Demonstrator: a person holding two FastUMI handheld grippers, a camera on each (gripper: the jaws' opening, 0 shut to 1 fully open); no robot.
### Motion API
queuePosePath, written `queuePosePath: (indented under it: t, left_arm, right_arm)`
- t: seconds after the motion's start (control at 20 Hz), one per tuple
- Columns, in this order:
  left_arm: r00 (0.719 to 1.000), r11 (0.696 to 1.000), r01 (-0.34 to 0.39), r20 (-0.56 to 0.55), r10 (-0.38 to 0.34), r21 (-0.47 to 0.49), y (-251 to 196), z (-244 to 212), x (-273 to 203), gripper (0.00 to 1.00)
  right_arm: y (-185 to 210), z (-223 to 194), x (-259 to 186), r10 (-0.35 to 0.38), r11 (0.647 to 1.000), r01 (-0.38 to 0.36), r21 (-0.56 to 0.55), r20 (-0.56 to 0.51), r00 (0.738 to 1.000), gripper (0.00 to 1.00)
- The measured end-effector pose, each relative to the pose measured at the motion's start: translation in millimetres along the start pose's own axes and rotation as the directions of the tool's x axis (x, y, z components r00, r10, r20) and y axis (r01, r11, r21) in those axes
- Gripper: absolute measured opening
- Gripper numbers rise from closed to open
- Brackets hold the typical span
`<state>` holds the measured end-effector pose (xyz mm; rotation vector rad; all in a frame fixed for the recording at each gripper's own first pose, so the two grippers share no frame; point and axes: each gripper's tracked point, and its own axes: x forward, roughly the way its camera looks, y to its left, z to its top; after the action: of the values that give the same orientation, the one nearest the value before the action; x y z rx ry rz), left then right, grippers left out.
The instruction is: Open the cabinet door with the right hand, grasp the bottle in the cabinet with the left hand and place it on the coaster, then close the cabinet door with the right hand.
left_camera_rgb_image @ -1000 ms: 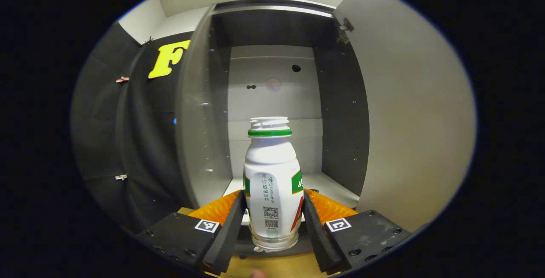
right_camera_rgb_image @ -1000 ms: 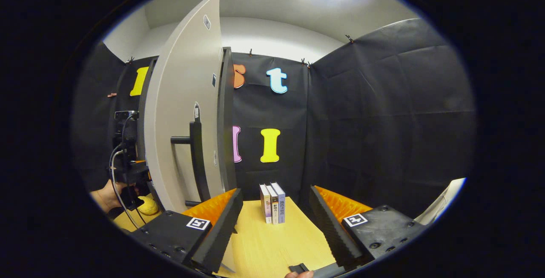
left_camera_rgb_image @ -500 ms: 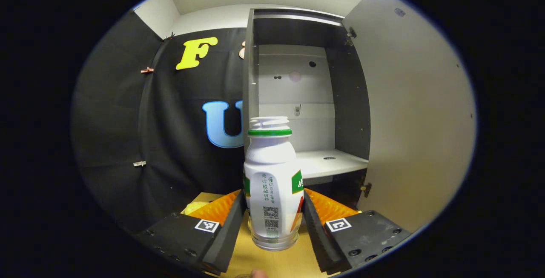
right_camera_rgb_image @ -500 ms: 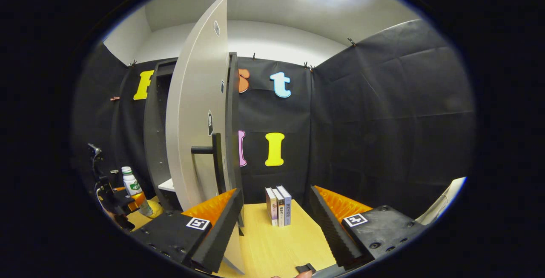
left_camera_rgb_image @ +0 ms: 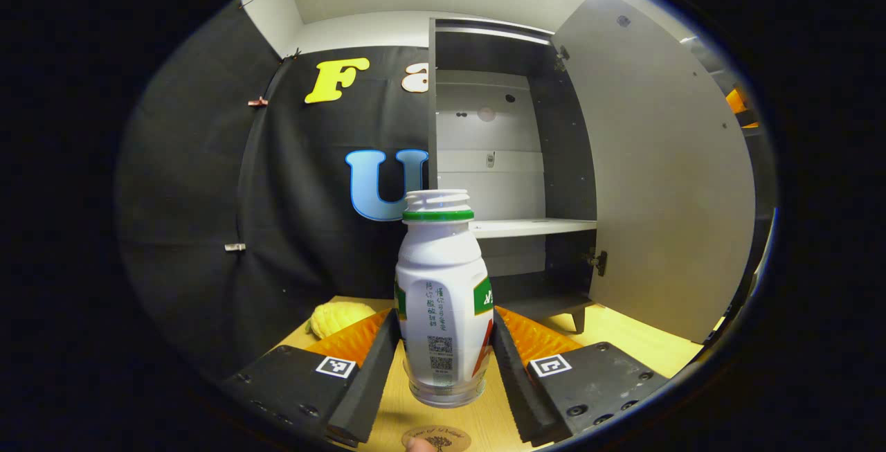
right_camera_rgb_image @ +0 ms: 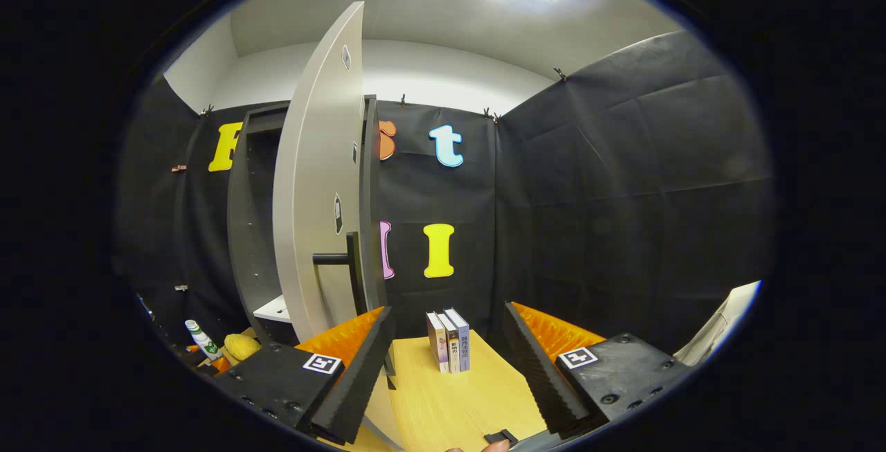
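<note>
Left gripper view has the left gripper point(left_camera_rgb_image: 443, 362) pinching the bottle point(left_camera_rgb_image: 443, 300) upright, both fingers pressed against its lower sides, so it's hanging above the wooden table point(left_camera_rgb_image: 637, 345) and not sitting on anything. It's a white bottle with a green ring under the neck, no cap on it. Right at the bottom edge you can see the round coaster point(left_camera_rgb_image: 436, 438) on the table, just below the bottle's base, with a fingertip poking in beside it. Behind the bottle the cabinet point(left_camera_rgb_image: 502, 161) stands open with a white shelf inside, and the cabinet door point(left_camera_rgb_image: 664, 182) is swung out to the right. A yellow lumpy thing point(left_camera_rgb_image: 339, 317) sits on the table to the left of the gripper, can't really tell what it is. Over in the right gripper view, the right gripper point(right_camera_rgb_image: 448, 362) has its fingers spread wide with nothing between them, hovering over the table near the door's dark handle point(right_camera_rgb_image: 349, 275) but not touching it. Three books point(right_camera_rgb_image: 450, 349) stand upright on the table straight ahead, between the fingers. Far off at lower left the bottle shows small and tilted, near the yellow thing.
</note>
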<state>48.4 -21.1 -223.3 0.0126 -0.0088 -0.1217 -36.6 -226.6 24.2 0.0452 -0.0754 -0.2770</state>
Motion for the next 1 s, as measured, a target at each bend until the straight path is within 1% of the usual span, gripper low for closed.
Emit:
queuePosePath:
  t: [0.05,0.2,0.4,0.45,0.6,0.65,0.8,1.0]
  left_arm:
    - [1.0,1.0,0.01,-0.009,-0.01,-0.003,2.1,-12.6,-2.9,0.76]
    - [0.999,1.0,0.01,-0.037,-0.01,-0.001,11.8,-52.5,-12.5,0.77]
    - [0.998,0.999,0.033,-0.051,-0.034,-0.02,13.4,-93.0,-23.8,0.77]
    - [0.998,0.999,0.038,-0.054,-0.039,-0.017,13.7,-100.6,-24.5,0.77]
    - [0.996,0.998,0.06,-0.071,-0.059,0.005,9.9,-124.7,-22.4,0.77]
    - [0.995,0.998,0.065,-0.072,-0.064,0.013,9.9,-131.2,-21.9,0.77]
    - [0.994,0.998,0.068,-0.083,-0.067,0.008,7.9,-148.4,-19.8,0.77]
    - [0.993,0.998,0.061,-0.097,-0.061,0.003,7.2,-161.6,-19.5,0.78]
  right_arm:
    - [0.4,-0.3,-0.6,-0.006,1.0,0.006,0.001,0.002,1.0,0.98]
    - [3.2,-0.2,-1.5,-0.022,1.0,0.022,0.007,0.004,1.0,0.98]
    - [9.9,1.7,-0.6,-0.033,0.997,0.034,-0.063,0.017,0.999,0.98]
    - [11.0,1.1,-2.0,-0.035,0.997,0.036,-0.064,0.015,0.999,0.95]
    - [3.5,-1.1,-3.4,-0.057,0.997,0.057,-0.056,0.004,0.998,0.96]
    - [1.5,-2.9,-4.2,-0.065,0.997,0.065,-0.048,-0.006,0.998,0.98]
    - [-7.7,-4.2,-5.9,-0.092,0.994,0.091,-0.053,-0.022,0.996,0.97]
    - [-3.5,-5.9,-5.3,-0.087,0.993,0.085,-0.077,-0.031,0.996,0.97]
